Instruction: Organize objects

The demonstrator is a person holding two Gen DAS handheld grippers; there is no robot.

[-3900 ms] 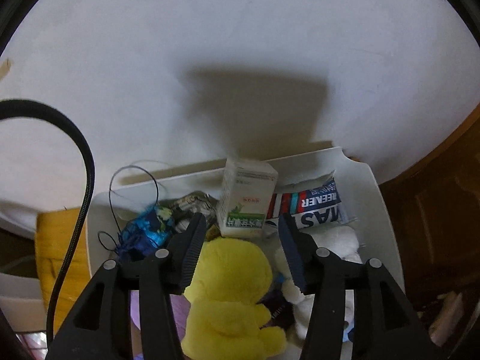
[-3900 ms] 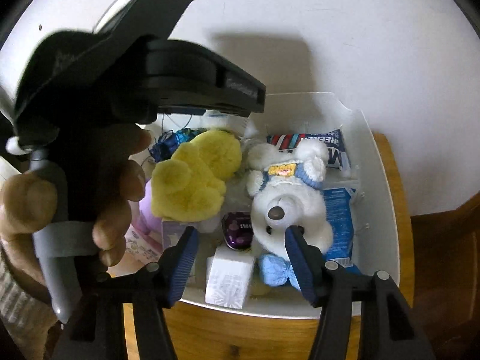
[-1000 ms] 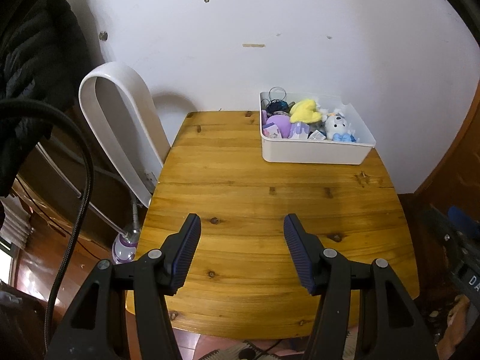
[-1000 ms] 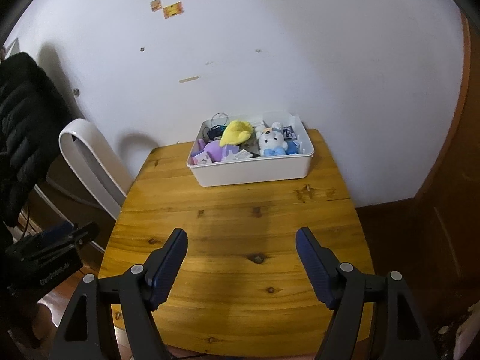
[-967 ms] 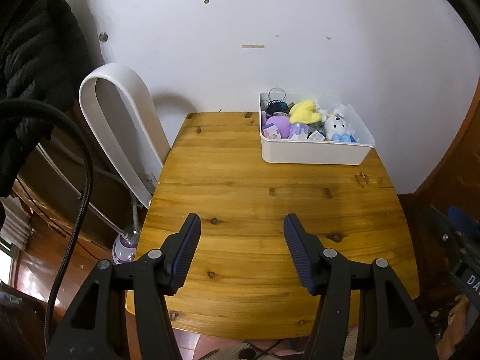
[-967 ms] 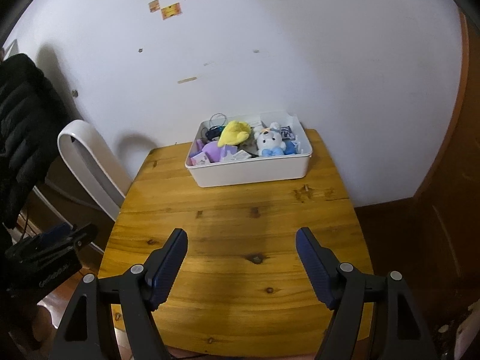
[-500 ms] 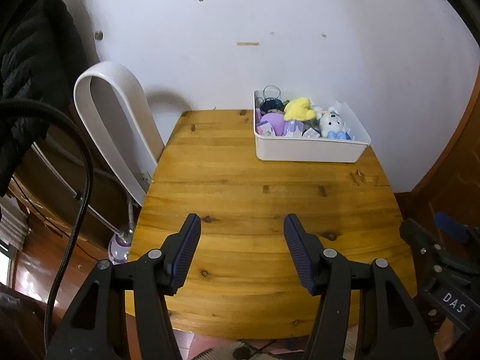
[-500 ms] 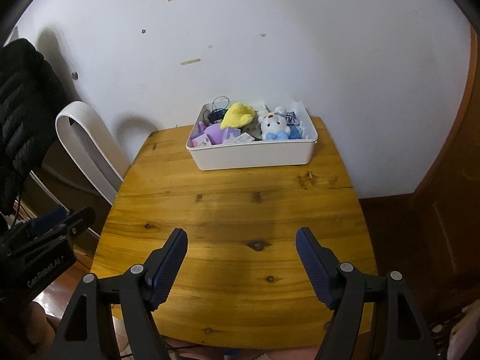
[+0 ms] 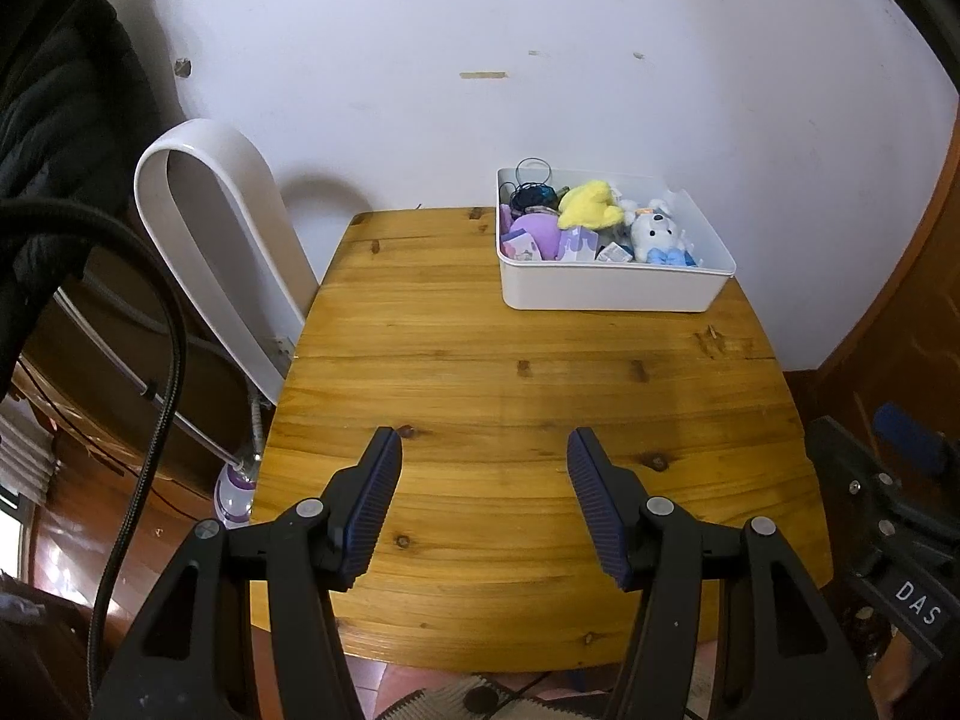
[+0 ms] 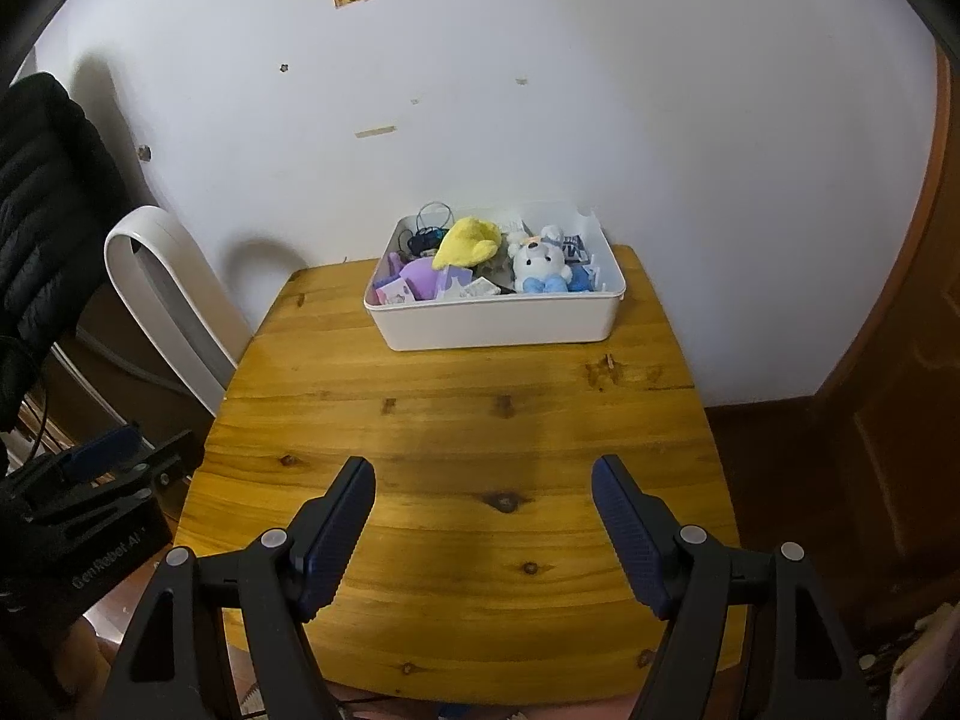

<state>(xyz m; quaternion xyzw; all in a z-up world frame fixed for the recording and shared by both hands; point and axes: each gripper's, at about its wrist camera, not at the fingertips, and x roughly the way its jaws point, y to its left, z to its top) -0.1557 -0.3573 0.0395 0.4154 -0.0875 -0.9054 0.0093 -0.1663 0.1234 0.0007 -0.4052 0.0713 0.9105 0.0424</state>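
Closest to me: my left tool (image 9: 483, 450) and right tool (image 10: 483, 474), both hanging over the near edge of the worktop (image 9: 480, 396), angled down at bare wood. Left jaws are parted about halfway, right ones a bit wider — nothing between either pair, nothing held.

Mid worktop is just planks and knots, no loose items that I can see.

Far end, against the wall: the white bin (image 10: 498, 318), long side running left-right across the back right corner. It's packed — yellow plush (image 10: 471, 240) on top near the middle, white bear (image 10: 537, 261) w/ a blue bow to its right, purple plush (image 10: 423, 279) toward the front left, a coil of cable (image 10: 429, 225) at the back left, plus small boxes and packets I can't read from here.

Key relation: the bin lies well apart from both tools, straight ahead and slightly right. In the right wrist view it sits nearly centred ahead; in the left view it's off to the right — so I'd judge the right tool has the straighter line in, esp. for the bear. The next reach would have to go forward and over the near wall of the bin.

Off the worktop to the left: a white looped fan (image 9: 210, 240) and a dark jacket (image 9: 54, 120).
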